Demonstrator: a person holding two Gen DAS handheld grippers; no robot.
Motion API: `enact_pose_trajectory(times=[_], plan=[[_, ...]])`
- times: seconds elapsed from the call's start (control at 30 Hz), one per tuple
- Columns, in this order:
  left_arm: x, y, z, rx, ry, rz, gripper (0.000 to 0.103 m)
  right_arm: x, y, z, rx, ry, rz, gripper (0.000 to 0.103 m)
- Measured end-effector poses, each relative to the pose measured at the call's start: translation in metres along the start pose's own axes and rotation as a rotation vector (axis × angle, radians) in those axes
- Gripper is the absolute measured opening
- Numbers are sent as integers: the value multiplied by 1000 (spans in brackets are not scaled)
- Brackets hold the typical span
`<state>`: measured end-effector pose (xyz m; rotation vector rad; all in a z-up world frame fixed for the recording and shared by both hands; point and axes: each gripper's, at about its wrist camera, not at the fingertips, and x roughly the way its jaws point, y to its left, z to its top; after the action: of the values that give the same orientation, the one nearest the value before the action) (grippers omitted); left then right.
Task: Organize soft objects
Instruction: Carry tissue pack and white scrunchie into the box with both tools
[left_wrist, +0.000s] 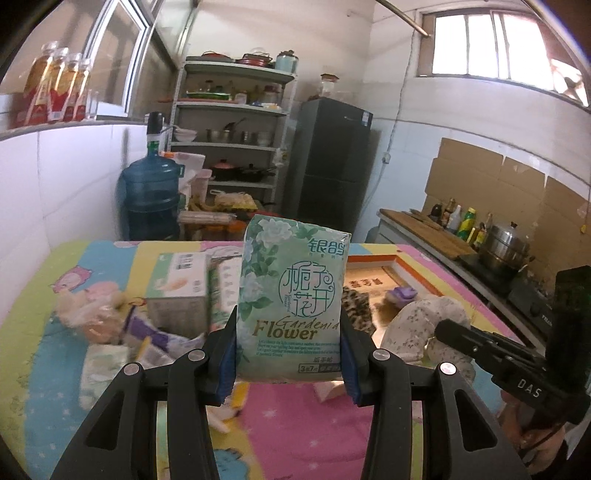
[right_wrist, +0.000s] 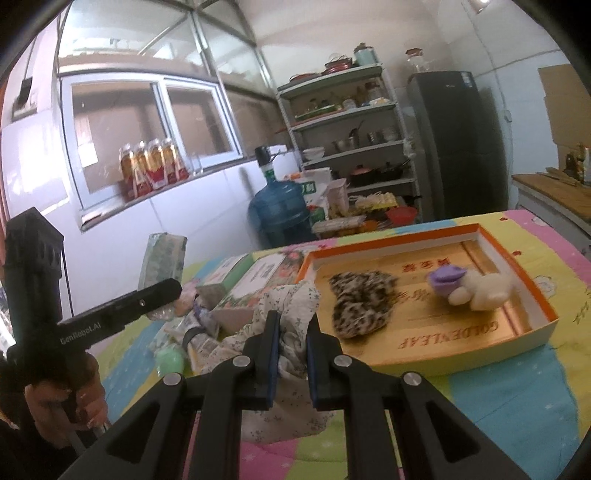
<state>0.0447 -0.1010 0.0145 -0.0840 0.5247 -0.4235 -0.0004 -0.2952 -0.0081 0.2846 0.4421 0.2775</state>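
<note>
Left gripper (left_wrist: 289, 332) clamps "Gardenia Flower" tissue pack (left_wrist: 291, 295).

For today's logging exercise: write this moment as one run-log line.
left gripper: shut on green tissue pack | right gripper: shut on floral cloth pillow | orange-rimmed tray: leopard cloth, plush toy

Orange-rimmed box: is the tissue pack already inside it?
No, the tissue pack is held upright above the table between the left gripper fingers, outside the box.

Your left wrist camera looked forward from close above the table (left_wrist: 288, 424) toward the shelf rack (left_wrist: 236, 129). Your right one faced likewise, farther right; both shared the orange tray (right_wrist: 532, 291) and fridge (right_wrist: 458, 144).
</note>
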Motion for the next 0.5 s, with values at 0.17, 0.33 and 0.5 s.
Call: enact_pose_trajectory(times=[0.17,0.33,0.5], plan=[[15,-17,6,-1,11,1,47,-7,-18,9,9,-44,-26,13],[33,-32,8,-12,31,-6,47,-12,-38,17,30,-75,-47,13],[50,-43,9,-29,37,-9,47,-15,-59,26,43,-96,-65,13]])
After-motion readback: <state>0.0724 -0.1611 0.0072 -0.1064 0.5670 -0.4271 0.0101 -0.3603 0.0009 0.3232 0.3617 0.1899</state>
